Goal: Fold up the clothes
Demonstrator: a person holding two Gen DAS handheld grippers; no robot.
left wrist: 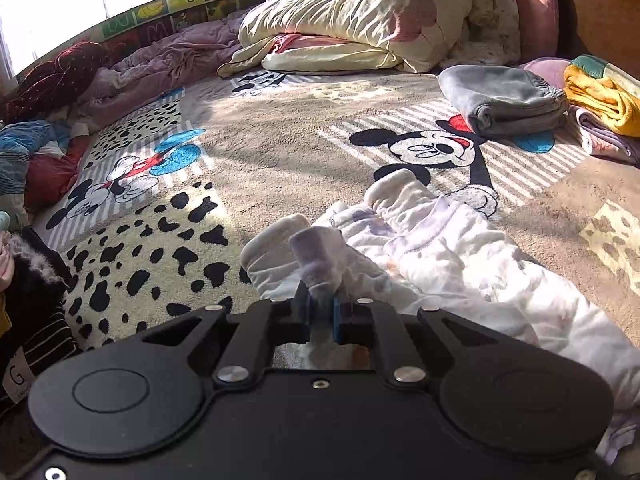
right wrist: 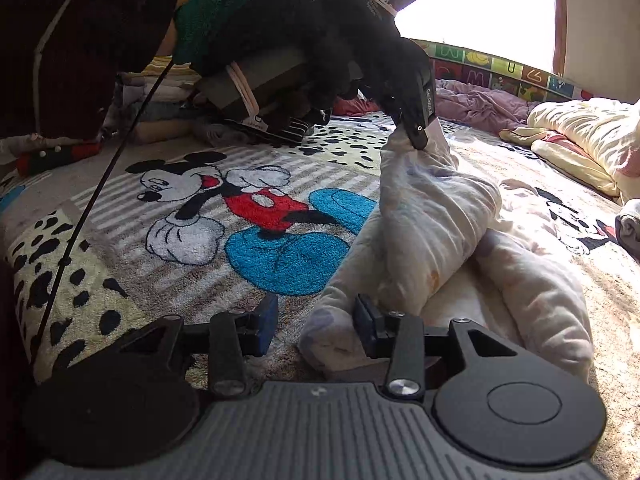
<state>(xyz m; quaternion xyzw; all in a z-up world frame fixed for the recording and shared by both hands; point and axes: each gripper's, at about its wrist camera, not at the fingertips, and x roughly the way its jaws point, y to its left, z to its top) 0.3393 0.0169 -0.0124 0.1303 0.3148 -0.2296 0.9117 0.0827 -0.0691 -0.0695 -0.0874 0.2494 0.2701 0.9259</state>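
My left gripper (left wrist: 320,312) is clenched on a cuffed end of the pale white, faintly printed soft cotton garment (left wrist: 460,264); in the right wrist view that gripper (right wrist: 418,140) sits at upper centre of the frame, lifting the pinched cloth into a peak above the plush cartoon-mouse blanket with dalmatian spots (left wrist: 248,148). The rest of the garment (right wrist: 460,248) slopes from that peak to the lower right of the frame and lies rumpled on the blanket. My right gripper (right wrist: 316,320) is released, its blue-padded jaws spread wide at lower centre, one pad just beside a low corner of the garment; I think it touches the cloth, though the angle leaves that unsure. A folded grey fleece garment (left wrist: 504,100) and a yellow knitted cloth (left wrist: 604,100) rest at the upper right of the left wrist view.
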